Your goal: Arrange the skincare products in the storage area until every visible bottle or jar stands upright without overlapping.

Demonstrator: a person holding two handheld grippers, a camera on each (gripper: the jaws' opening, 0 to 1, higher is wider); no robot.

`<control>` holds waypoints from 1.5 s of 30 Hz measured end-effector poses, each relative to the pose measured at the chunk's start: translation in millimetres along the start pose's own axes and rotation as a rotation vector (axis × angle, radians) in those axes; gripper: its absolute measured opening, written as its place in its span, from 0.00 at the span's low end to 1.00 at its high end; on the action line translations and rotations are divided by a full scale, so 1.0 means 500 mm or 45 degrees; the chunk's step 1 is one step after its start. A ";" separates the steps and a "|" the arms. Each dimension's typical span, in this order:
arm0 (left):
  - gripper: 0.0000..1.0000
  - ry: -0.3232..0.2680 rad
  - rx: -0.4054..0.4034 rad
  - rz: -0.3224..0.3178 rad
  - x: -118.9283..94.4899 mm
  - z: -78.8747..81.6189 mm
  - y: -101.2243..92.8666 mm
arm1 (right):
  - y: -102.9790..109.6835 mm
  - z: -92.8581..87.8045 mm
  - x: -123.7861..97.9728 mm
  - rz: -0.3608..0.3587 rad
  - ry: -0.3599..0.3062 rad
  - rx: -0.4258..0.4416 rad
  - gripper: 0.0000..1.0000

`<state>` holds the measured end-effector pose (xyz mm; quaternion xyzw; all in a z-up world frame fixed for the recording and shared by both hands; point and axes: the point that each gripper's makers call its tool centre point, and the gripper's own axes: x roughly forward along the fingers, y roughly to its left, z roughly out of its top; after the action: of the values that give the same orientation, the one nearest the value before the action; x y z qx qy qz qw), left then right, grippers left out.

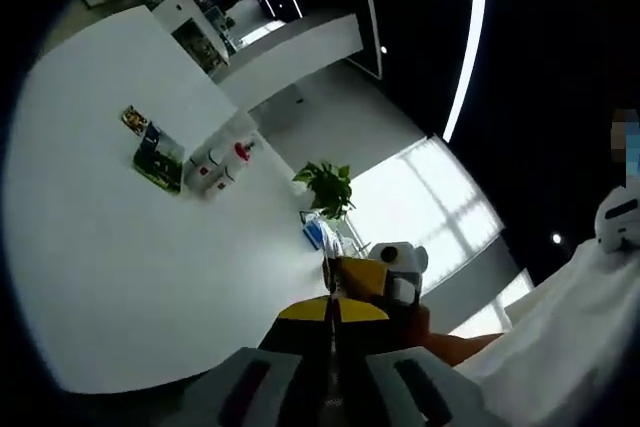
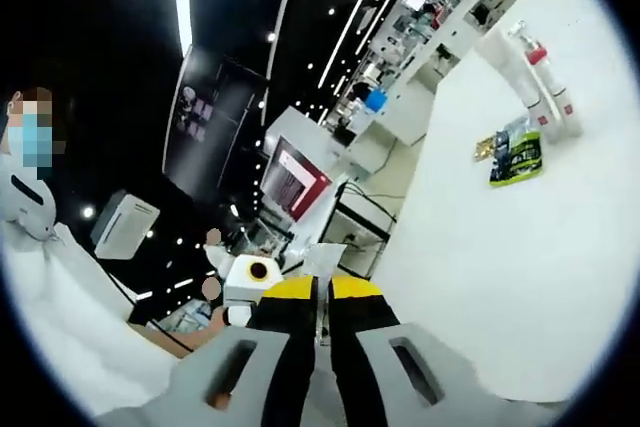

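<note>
So far I count two white bottles (image 1: pixel 222 160) with red tops and one green sachet (image 1: pixel 158 160) on the white table (image 1: pixel 120 277), grouped together well away from both tools. From the right gripper view the same bottles (image 2: pixel 545 87) stand beside the sachet (image 2: pixel 516 157). My left gripper (image 1: pixel 332 322) has its jaws pressed together on nothing. My right gripper (image 2: pixel 318 312) is likewise closed and empty, off the table edge.

1. The left gripper (image 1: pixel 333 319) rises from 6 o'clock, jaws pressed together.
2. On the white table (image 1: pixel 120 277), white bottles (image 1: pixel 222 162) and a green packet (image 1: pixel 157 163) lie toward 10 o'clock.
3. A potted plant (image 1: pixel 327 187) stands near centre.
</note>
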<state>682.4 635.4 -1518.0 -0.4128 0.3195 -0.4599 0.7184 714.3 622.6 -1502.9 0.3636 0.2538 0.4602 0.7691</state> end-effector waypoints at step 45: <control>0.01 -0.043 -0.127 0.036 -0.019 0.015 0.037 | -0.022 0.000 -0.016 -0.036 -0.098 0.098 0.00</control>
<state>692.4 650.5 -1530.1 -0.4512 0.3358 -0.4261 0.7086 716.5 612.2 -1511.1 0.4067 0.2466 0.4249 0.7702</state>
